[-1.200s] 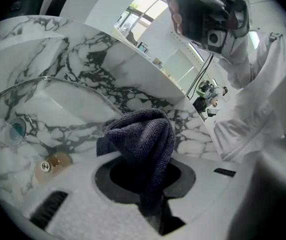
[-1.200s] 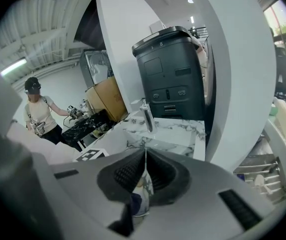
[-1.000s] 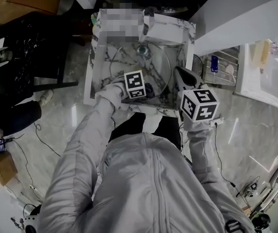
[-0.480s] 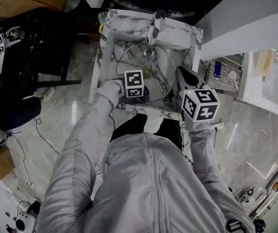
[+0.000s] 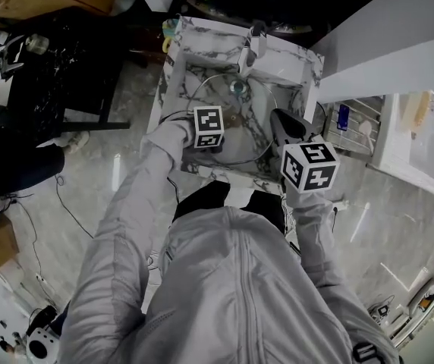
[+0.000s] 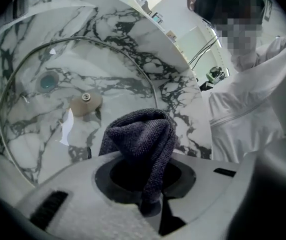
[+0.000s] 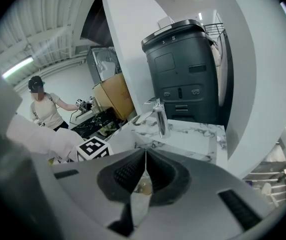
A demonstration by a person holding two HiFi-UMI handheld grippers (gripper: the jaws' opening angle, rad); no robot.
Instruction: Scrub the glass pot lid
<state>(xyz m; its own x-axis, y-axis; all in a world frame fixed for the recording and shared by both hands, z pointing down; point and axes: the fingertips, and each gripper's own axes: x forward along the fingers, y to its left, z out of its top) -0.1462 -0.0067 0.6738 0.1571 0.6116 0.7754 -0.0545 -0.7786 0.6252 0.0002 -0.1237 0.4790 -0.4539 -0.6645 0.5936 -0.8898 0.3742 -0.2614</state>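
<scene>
Shifted slightly across the glass pot lid (image 6: 43, 134) in the marble sink (image 5: 173, 74), the left gripper (image 6: 143, 171) is clamped on a dark cloth (image 6: 143, 134); the right gripper (image 7: 145, 156) is held with fingers pressed together.

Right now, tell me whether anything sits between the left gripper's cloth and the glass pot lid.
Nothing visible does. The dark cloth clamped in the left gripper faces the glass pot lid directly. Only the lid's own knob lies ahead of it, inside the marble sink.
</scene>
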